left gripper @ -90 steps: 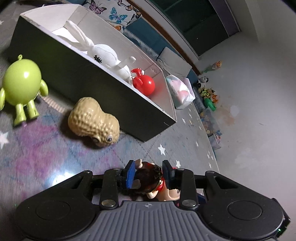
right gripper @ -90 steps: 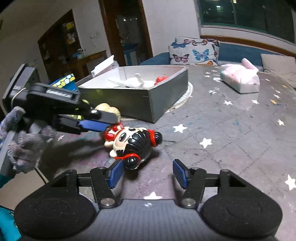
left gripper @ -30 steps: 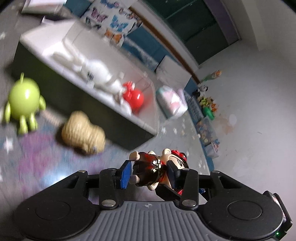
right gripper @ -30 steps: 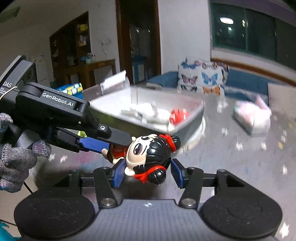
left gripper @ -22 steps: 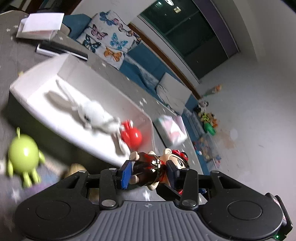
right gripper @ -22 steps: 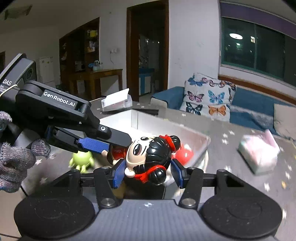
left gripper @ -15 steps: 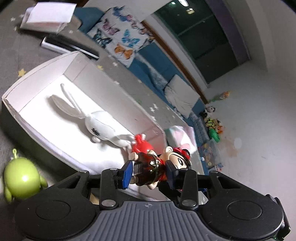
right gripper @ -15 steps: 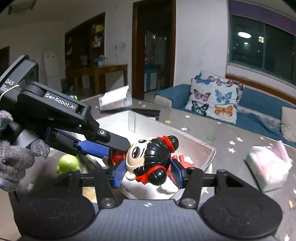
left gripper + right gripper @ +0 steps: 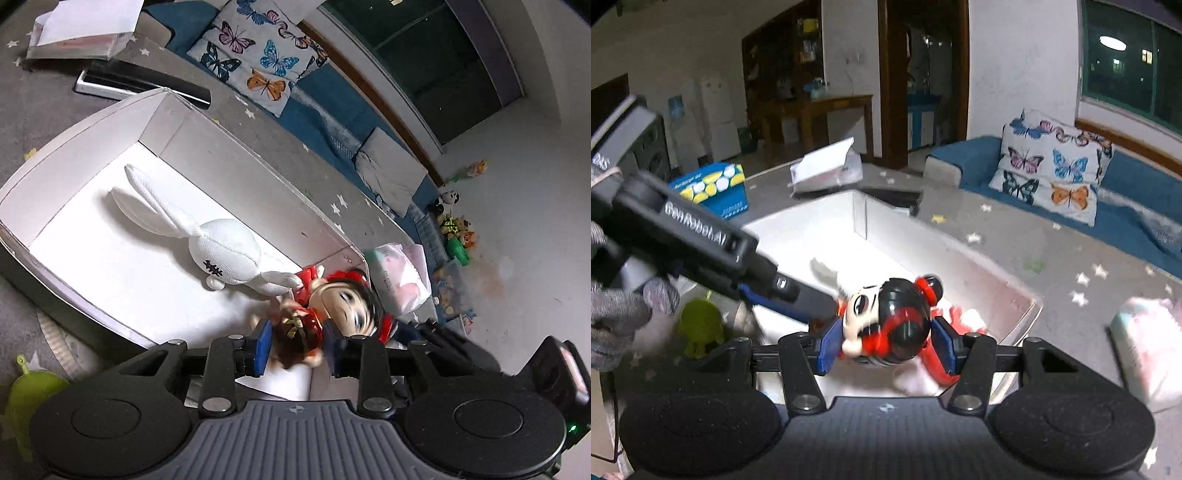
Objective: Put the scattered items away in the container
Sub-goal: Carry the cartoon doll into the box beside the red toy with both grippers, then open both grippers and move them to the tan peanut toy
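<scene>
A doll with black hair and a red dress [image 9: 343, 299] hangs over the near end of the white open box [image 9: 236, 162]. My left gripper [image 9: 295, 347] has its blue pads on the doll's body, and its jaws are closing on it. My right gripper [image 9: 884, 349] is shut on the doll's head [image 9: 890, 317]. The left gripper's fingers [image 9: 798, 299] reach in from the left in the right wrist view, held by a gloved hand [image 9: 617, 321]. A white plush rabbit [image 9: 221, 251] lies in the box; a red toy [image 9: 960, 314] shows partly behind the doll.
A green round toy [image 9: 26, 398] stands on the grey star-patterned cloth outside the box's near wall. A pink tissue pack [image 9: 402, 277] lies past the box's right end. A flat black-and-white case [image 9: 140, 79] and a paper box [image 9: 81, 33] sit beyond the far wall.
Both grippers have carried the doll from above the cloth to over the box's inside. The peanut toy has dropped out of view, and the green toy has slid to the lower left edge.
</scene>
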`<state>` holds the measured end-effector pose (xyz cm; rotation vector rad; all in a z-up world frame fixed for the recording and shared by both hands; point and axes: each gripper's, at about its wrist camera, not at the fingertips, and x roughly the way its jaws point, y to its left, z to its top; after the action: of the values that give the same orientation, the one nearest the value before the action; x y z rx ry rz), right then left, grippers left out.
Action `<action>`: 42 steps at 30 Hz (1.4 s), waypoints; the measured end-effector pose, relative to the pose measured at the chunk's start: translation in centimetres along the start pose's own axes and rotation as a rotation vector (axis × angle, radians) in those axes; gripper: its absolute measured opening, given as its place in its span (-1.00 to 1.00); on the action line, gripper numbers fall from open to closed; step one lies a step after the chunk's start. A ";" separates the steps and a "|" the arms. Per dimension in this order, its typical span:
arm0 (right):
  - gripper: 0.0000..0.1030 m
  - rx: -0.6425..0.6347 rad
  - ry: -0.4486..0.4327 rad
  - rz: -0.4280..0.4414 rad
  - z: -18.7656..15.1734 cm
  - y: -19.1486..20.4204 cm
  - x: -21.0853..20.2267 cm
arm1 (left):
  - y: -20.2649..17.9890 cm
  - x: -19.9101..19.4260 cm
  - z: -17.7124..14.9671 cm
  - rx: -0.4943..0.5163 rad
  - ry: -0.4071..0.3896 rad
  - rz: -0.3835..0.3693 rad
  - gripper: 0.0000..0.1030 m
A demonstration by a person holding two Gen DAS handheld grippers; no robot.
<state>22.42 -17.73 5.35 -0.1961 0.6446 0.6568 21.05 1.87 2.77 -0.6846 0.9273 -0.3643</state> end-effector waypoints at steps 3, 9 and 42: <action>-0.03 -0.033 0.025 0.005 0.3 0.0 0.7 | -0.6 0.4 0.3 0.013 0.026 0.039 -0.41; -0.06 -0.048 0.057 0.006 -0.2 0.5 2.3 | -0.6 0.7 0.4 0.017 0.049 0.063 -0.42; 0.29 0.035 -0.146 -0.048 -3.9 8.3 -6.3 | -0.6 -7.7 -6.1 0.161 -0.144 0.036 -0.41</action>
<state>11.47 -15.83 6.34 -0.1297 0.5095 0.6076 11.70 3.45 5.27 -0.5385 0.7635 -0.3485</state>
